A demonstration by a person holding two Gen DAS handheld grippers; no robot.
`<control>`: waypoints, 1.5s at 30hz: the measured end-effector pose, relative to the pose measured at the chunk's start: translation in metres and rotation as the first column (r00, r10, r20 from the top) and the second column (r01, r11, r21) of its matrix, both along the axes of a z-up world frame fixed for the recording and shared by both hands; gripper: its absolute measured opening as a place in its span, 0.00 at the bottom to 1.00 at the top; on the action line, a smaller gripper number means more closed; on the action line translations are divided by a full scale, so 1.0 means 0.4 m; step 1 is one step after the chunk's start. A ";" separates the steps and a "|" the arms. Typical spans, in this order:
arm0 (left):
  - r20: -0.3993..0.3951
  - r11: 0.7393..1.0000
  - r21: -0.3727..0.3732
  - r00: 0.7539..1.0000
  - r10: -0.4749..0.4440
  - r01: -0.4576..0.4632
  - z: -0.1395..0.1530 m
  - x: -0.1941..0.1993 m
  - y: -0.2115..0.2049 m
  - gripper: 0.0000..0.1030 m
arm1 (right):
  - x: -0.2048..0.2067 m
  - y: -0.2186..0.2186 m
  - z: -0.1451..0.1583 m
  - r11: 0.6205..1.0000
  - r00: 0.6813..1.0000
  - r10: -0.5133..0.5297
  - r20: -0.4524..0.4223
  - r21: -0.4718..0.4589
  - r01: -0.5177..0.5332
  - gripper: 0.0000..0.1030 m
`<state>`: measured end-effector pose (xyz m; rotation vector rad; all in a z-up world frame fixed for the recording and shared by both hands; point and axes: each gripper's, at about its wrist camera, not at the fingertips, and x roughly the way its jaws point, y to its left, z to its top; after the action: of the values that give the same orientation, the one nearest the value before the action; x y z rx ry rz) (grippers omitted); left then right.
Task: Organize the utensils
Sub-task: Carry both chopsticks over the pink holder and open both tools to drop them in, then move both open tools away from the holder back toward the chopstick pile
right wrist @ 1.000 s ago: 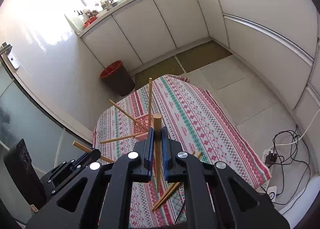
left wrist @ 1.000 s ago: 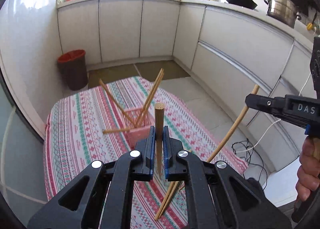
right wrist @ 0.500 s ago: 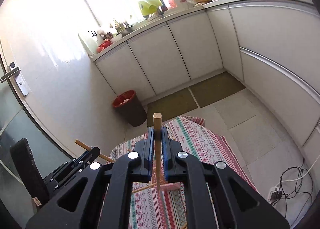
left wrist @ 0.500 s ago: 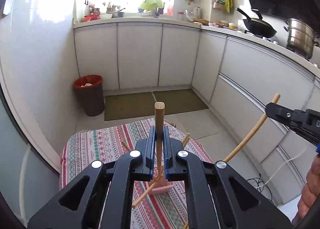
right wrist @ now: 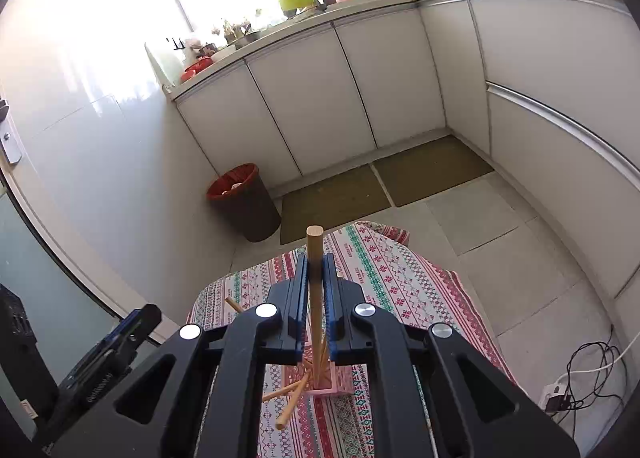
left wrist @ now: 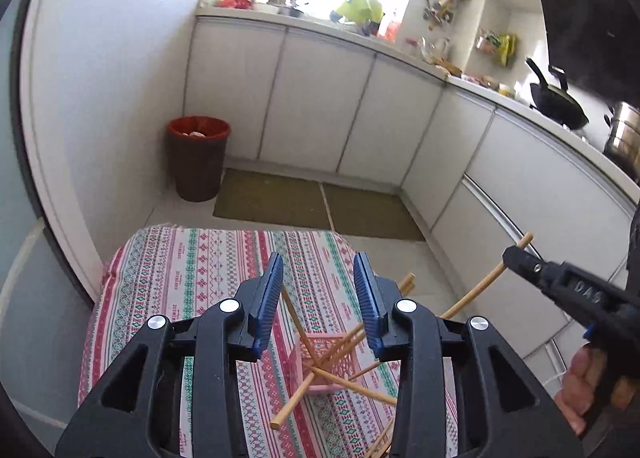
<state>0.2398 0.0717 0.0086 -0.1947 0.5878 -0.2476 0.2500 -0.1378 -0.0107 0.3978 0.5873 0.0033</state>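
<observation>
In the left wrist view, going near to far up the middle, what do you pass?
Left gripper with its jaws open → pink basket of chopsticks → patterned tablecloth → dark floor mat → white cabinets → cluttered counter.

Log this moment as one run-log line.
left tool: open, empty | right tool: shut on chopstick | pink basket: on tablecloth, chopsticks splayed inside

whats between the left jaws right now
Nothing held: through the open left gripper the left wrist view shows only tablecloth and the pink basket below.
</observation>
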 end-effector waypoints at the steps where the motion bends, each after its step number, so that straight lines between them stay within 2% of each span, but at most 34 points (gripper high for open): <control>1: 0.006 1.000 -0.010 1.000 0.005 -0.005 0.003 -0.002 0.009 0.35 | 0.004 0.004 -0.003 1.000 1.000 -0.001 0.001 -0.009 0.001 0.08; 9: -0.031 1.000 -0.015 0.999 0.012 -0.012 -0.023 0.016 0.034 0.36 | 0.047 0.048 -0.036 0.998 1.000 0.008 -0.011 -0.055 -0.008 0.08; 12: -0.032 1.000 -0.007 0.999 0.006 -0.006 -0.024 0.015 0.032 0.36 | 0.063 0.061 -0.054 0.999 0.999 0.028 -0.027 -0.042 -0.029 0.13; 16: -0.031 1.000 -0.004 1.000 -0.003 0.003 -0.025 0.008 0.028 0.37 | 0.053 0.072 -0.048 0.998 1.000 0.022 -0.008 -0.061 -0.023 0.31; 20: -0.029 1.000 0.010 0.999 -0.014 0.014 -0.023 -0.007 0.018 0.38 | 0.027 0.079 -0.036 0.996 1.000 0.011 0.003 -0.093 -0.011 0.32; 22: -0.024 1.000 0.022 1.000 -0.020 0.020 -0.020 -0.020 0.008 0.40 | 0.009 0.075 -0.034 0.995 1.000 0.002 0.002 -0.100 -0.002 0.37; 26: -0.006 0.999 0.049 1.000 -0.019 0.020 -0.014 -0.052 -0.009 0.52 | -0.036 0.071 -0.039 0.991 1.000 -0.019 -0.001 -0.134 0.018 0.44; 29: -0.002 0.997 0.076 0.999 -0.033 0.033 -0.012 -0.077 -0.027 0.54 | -0.071 0.065 -0.049 0.987 0.999 -0.035 -0.012 -0.156 0.033 0.50; 33: 0.000 0.994 0.109 1.000 -0.026 0.026 -0.024 -0.110 -0.043 0.64 | -0.113 0.051 -0.067 0.982 0.997 -0.067 -0.036 -0.177 0.060 0.60; 37: -0.018 0.990 0.137 0.999 -0.030 0.032 -0.047 -0.134 -0.058 0.70 | -0.158 0.038 -0.085 0.967 0.991 -0.125 -0.037 -0.226 0.114 0.73; 42: -0.045 0.984 0.172 0.998 -0.041 0.048 -0.079 -0.162 -0.074 0.77 | -0.217 0.036 -0.110 0.934 0.982 -0.184 -0.032 -0.318 0.165 0.84; 45: -0.061 0.981 0.186 0.997 -0.047 0.058 -0.097 -0.181 -0.089 0.82 | -0.246 0.026 -0.130 0.930 0.980 -0.192 -0.046 -0.327 0.167 0.88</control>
<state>0.1674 0.0361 -0.0303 -0.0033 0.6686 -0.2368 0.1516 -0.1273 -0.0627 0.1318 0.6135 -0.2830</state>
